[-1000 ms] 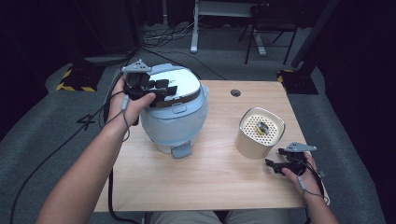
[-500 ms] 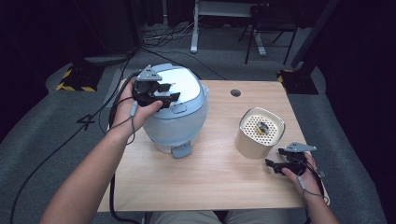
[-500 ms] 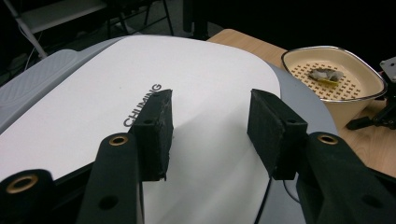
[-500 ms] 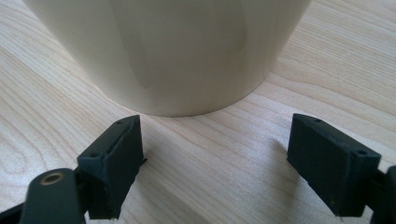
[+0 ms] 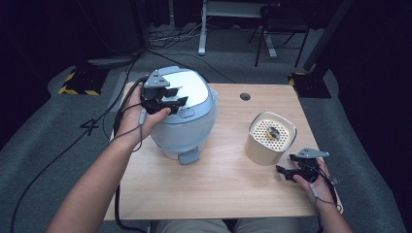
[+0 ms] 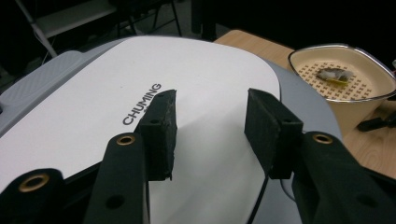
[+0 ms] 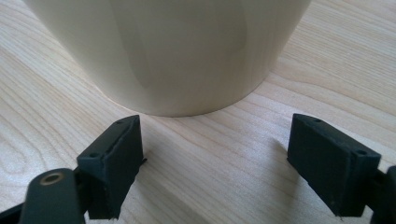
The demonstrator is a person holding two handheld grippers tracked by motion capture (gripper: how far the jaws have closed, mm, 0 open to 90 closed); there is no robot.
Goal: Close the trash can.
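Both grippers gaped empty | left gripper (image 5: pixel 164 98) hovered over round blue-white plastic cooker (image 5: pixel 187 114), centre-left | right gripper (image 5: pixel 297 167) beside cream perforated-top canister (image 5: pixel 270 138) | likely next: press lid latch.

cream container (image 7: pixel 177 51): top cut off by picture's edge | scrap on its perforated insert (image 5: pixel 273 132): too small to tell | cooker (image 5: pixel 187 127): left flank hidden behind hand

High view overhead facing forward-down, gripper views close, all sharing the cream container (image 5: pixel 270 138).
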